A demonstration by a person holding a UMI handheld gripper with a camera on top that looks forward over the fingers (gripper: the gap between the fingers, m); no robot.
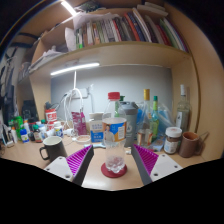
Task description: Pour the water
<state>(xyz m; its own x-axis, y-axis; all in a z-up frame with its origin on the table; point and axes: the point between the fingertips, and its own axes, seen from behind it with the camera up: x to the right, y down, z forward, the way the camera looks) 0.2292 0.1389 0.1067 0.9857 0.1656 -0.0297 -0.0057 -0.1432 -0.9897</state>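
Glass: a clear drinking glass (115,152) stands upright on a round red coaster (113,170), on the wooden bench (190,165) near its front edge.
Claw: the claw (113,160) is open wide; its two purple pads (80,158) stand at either side of the glass, with a gap on both sides, so it holds nothing.
Position of glass: between the fingers and slightly ahead of the tips, resting on its own support.
Water source: I cannot tell which container is meant for pouring; several bottles (152,118) and a jar (173,140) stand toward the back of the bench, well behind the glass.
Handling: I judge the glass to be stiff, smooth and fragile, probably light if empty; whether there is water in it I cannot see. The wall may slip against the pads, so a firm but gentle squeeze is needed.
Where to hold: around the middle of the wall, both pads flat on opposite sides, below the rim, so that it does not tip.
Neighbours: a dark mug (52,149) stands to the left of the claw, and a box with a blue label (115,130) is just behind the glass.
Shelf: books (120,28) lie above on a wooden shelf (120,55).
Writing: labels exist on the box and bottles, but no word or brand is readable.
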